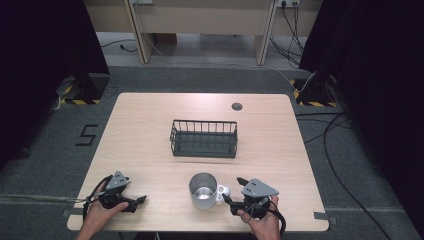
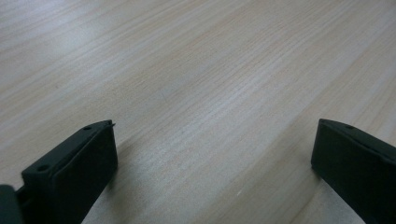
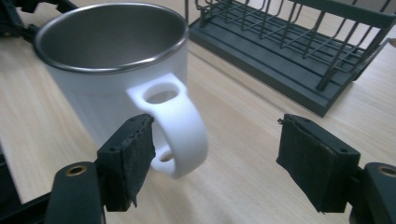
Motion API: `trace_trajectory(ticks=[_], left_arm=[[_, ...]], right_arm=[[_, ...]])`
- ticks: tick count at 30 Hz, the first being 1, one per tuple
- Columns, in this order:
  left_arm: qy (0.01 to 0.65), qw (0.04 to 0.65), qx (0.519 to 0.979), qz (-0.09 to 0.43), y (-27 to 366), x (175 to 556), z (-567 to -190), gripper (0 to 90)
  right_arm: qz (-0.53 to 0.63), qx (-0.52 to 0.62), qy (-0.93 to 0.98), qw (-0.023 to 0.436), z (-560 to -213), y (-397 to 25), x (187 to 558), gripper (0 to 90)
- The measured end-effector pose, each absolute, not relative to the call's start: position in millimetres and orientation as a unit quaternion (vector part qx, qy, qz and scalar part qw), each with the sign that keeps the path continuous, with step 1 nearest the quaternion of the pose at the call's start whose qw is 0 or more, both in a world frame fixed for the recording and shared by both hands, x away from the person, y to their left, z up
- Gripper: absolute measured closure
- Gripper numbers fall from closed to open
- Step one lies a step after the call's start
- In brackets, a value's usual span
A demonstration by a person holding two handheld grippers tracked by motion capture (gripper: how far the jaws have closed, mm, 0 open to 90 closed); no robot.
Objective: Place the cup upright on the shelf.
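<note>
Mug [image 1: 203, 191]: upright on table [image 1: 145, 130], 6 o'clock of wire basket [image 1: 204, 138], handle toward 3 o'clock. Right gripper [image 3: 215, 156]: jaws apart, bracketing the handle, seemingly lined up to grip. Left gripper [image 2: 212, 154]: jaws apart, empty, at 9 o'clock of mug, apparently idle.

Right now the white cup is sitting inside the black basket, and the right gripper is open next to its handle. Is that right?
Not quite. The cup is not inside the basket; it stands on the table, nearer the person than the basket, as the high view shows. The rest is right: the right gripper is open, with the handle between its jaws.
</note>
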State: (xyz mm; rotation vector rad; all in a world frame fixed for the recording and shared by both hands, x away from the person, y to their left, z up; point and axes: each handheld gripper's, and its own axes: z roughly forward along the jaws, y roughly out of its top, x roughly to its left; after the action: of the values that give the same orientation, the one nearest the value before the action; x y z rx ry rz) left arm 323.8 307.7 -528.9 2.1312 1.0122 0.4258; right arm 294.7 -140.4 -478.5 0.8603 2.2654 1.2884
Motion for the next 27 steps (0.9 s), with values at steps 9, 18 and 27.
trace_trajectory(ticks=[9,18,27], left_arm=[[0.393,0.363,0.828,0.165,308,324,-529,0.0],[0.393,0.363,0.829,0.165,308,324,-529,0.0],[0.393,0.363,0.829,0.165,308,324,-529,0.0]], right_arm=[[0.506,0.278,0.796,0.183,-466,-132,284,15.9],[0.53,0.244,0.795,0.164,-465,-109,287,15.2],[0.53,0.24,0.797,0.162,-467,-94,294,15.0]])
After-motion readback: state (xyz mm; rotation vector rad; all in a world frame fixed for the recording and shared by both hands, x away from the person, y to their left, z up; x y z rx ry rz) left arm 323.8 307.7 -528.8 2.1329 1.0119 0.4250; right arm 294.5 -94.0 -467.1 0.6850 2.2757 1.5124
